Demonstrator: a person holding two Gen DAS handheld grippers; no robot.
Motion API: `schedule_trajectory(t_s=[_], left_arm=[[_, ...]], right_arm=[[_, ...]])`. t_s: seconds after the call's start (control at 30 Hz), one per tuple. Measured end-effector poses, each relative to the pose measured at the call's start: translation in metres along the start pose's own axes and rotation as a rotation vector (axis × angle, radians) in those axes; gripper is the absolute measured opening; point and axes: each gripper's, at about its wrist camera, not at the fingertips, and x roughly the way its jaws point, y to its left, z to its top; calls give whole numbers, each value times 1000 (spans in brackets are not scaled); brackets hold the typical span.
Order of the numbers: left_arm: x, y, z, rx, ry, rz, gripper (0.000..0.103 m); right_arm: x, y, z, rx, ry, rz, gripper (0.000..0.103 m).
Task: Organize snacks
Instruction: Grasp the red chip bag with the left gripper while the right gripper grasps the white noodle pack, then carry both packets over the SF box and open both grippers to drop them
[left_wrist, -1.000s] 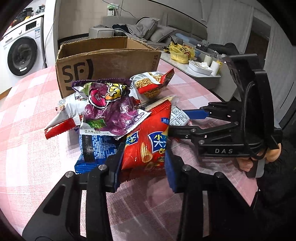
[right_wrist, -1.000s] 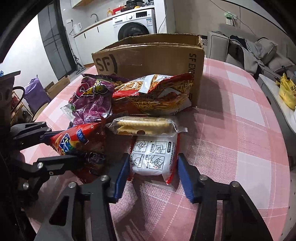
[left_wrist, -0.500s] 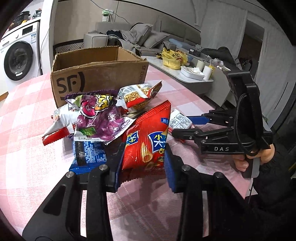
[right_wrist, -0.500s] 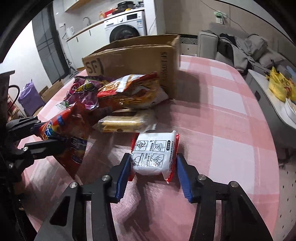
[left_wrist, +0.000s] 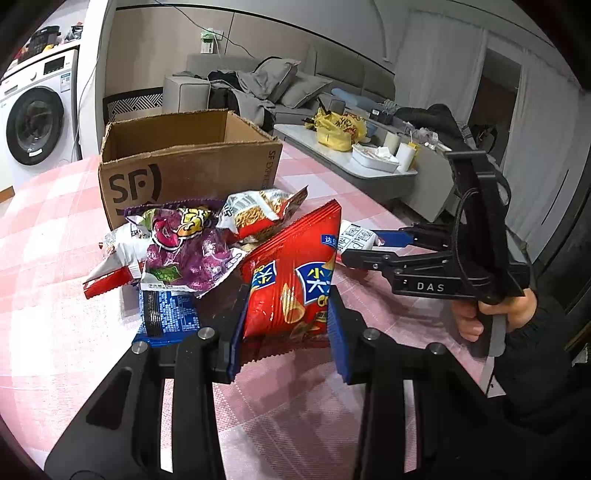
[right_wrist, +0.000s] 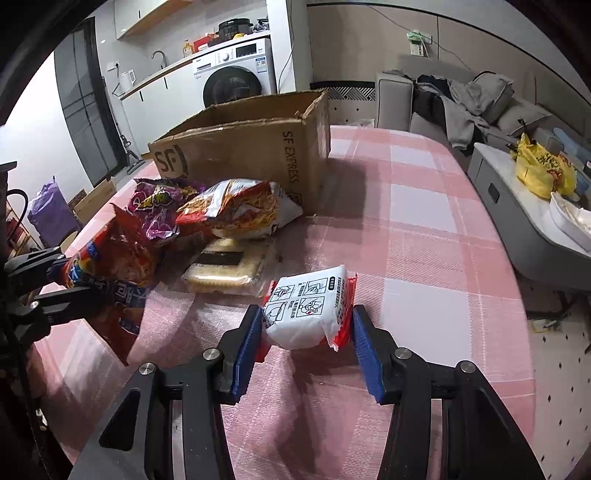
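The left claw (left_wrist: 284, 328) is clamped on a red chip bag (left_wrist: 291, 273), gripping its lower end so the bag's long axis stands up and tilts away toward the cardboard box (left_wrist: 188, 162). The right claw (right_wrist: 303, 343) is clamped on a white packet (right_wrist: 308, 306), held clear of the pile. The open box sits straight ahead of both claws, beyond the heap of remaining snacks: a purple bag (left_wrist: 184, 251), a noodle bag (left_wrist: 258, 214), a blue packet (left_wrist: 162, 310) and a cracker pack (right_wrist: 225, 266). I judge the right claw's path less obstructed. Everything rests on a table (right_wrist: 424, 229) with pink checked cloth, in a living room with a washing machine (right_wrist: 236, 74) and sofa (left_wrist: 295, 92).
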Motion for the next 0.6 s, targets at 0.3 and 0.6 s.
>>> schedule_trajectory(t_s=[0.3,0.6], left_arm=[[-20,-4,6,-2,-38,-2,35],[-53,1,13,-17,-99,36,35]], right_arm=[[-22,-10,5,39,-87,9,49],[-54,9,16,30,-212,59,49]])
